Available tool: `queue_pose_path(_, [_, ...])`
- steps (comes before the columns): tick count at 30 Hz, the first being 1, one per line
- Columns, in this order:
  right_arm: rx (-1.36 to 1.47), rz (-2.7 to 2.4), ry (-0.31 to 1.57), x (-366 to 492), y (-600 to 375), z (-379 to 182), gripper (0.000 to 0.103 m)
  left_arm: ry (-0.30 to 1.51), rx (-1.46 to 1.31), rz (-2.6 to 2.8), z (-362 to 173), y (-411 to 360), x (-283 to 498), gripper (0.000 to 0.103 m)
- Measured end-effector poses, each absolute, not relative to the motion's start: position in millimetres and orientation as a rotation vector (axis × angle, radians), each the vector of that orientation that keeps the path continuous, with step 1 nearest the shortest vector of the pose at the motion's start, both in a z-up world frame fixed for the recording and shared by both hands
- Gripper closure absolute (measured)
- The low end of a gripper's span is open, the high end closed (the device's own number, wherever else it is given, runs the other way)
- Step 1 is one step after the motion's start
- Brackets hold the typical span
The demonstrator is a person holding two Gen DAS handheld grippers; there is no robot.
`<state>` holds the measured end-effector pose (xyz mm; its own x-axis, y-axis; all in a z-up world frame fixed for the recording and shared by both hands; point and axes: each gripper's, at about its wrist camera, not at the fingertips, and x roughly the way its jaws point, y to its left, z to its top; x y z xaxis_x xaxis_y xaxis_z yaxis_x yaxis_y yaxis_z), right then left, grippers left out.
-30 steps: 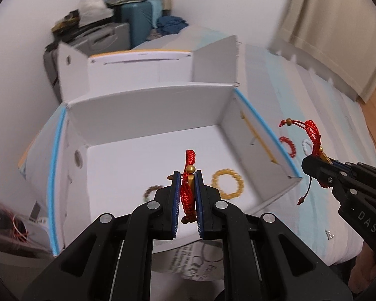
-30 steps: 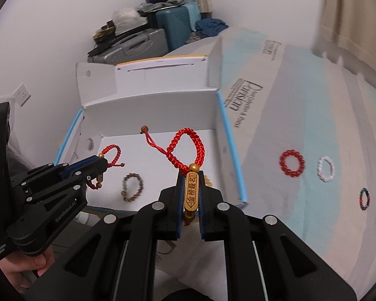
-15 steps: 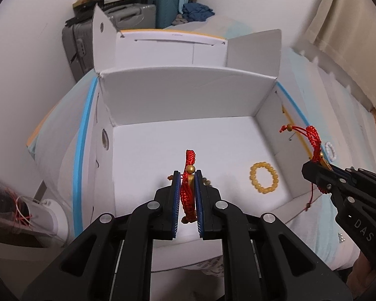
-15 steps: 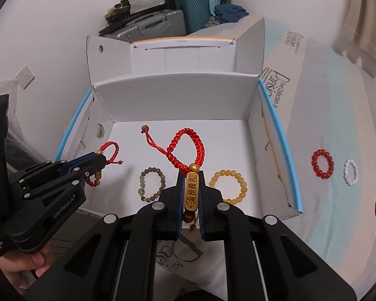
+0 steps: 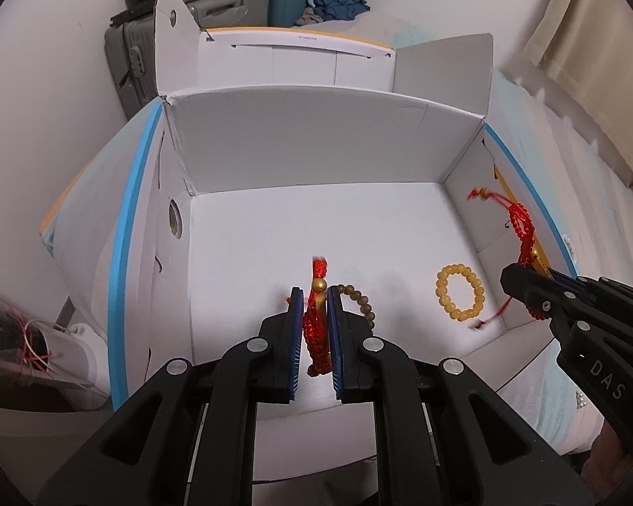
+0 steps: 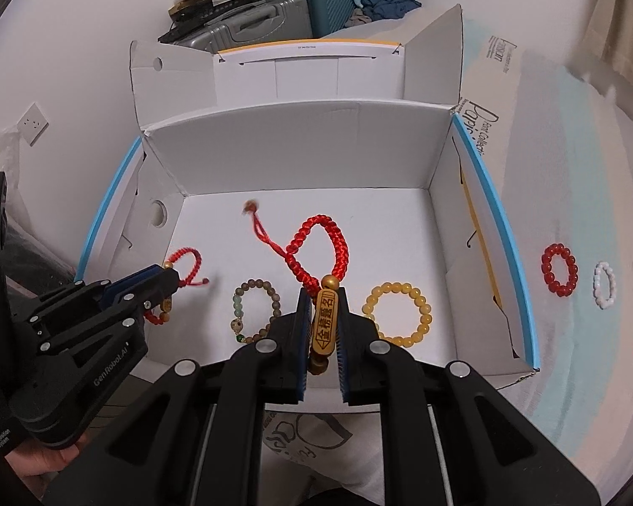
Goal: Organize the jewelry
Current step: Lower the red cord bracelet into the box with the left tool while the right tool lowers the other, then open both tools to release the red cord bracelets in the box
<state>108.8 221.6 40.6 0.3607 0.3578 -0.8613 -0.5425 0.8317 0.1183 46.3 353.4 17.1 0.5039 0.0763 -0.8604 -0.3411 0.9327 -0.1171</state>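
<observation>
While two bead bracelets already lie in the white box (image 6: pixel 299 160), each hand-held gripper (image 5: pixel 315 316) (image 6: pixel 323 320) is clamped on a red cord bracelet (image 5: pixel 316 333) (image 6: pixel 316 248) above its floor; three bead rings (image 6: pixel 560 269) wait on the bed at three o'clock.

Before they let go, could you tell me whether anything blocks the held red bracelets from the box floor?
Nothing visible blocks either. The white box is open-topped; the left gripper and right gripper hold theirs over its floor, near a brown bead bracelet and a yellow one.
</observation>
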Motion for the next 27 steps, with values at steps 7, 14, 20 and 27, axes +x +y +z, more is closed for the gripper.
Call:
queue_pose_path(7, [-0.188, 0.579, 1.044, 108, 221, 42, 0.069, 1.008, -0.291, 0.280, 19, 356, 45, 0.068])
queue_pose_path(14, [-0.181, 0.556, 1.023, 108, 215, 47, 0.040, 0.981, -0.284, 0.294, 27, 353, 39, 0.047])
queue_pose_path(20, [-0.173, 0.557, 1.012, 104, 212, 52, 0.023, 0.965, -0.277, 0.307, 32, 352, 35, 0.037])
queue_pose_path(27, [-0.168, 0.548, 0.993, 101, 205, 60, 0.016, 0.953, -0.269, 0.316, 39, 349, 29, 0.031])
